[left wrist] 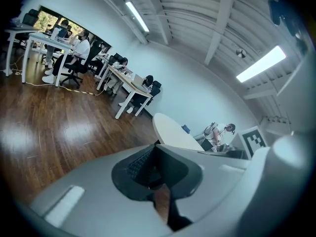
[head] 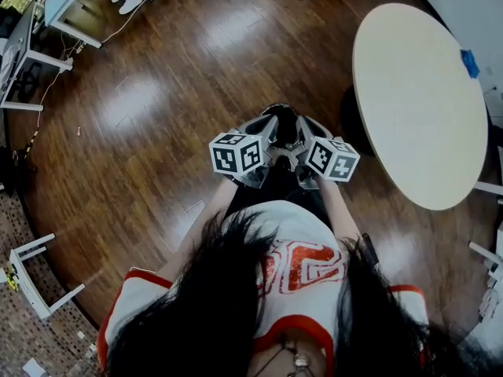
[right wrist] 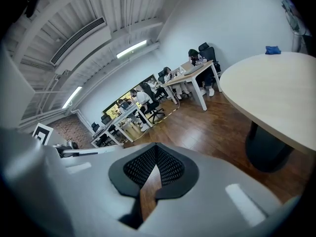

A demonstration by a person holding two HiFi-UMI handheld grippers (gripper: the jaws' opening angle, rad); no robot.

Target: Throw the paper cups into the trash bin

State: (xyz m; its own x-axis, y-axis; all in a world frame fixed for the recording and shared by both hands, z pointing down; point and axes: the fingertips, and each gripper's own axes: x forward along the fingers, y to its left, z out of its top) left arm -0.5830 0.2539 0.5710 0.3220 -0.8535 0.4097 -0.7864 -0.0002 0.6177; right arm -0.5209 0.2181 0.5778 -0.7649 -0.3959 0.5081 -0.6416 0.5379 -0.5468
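Observation:
No paper cup or trash bin shows in any view. I hold both grippers close together in front of my chest, over the wooden floor. My left gripper point(head: 266, 126) has its dark pads meeting at the tips with nothing between them point(left wrist: 157, 149). My right gripper point(head: 305, 126) sits beside it, its ribbed pads point(right wrist: 170, 168) pressed together and empty point(right wrist: 156, 149). Both marker cubes face up in the head view.
A round pale table point(head: 416, 108) stands to my right on a dark pedestal point(right wrist: 266, 149), with a small blue thing point(head: 470, 63) on it. White desks with seated people point(left wrist: 74, 46) line the far wall. A white frame point(head: 35, 277) stands at lower left.

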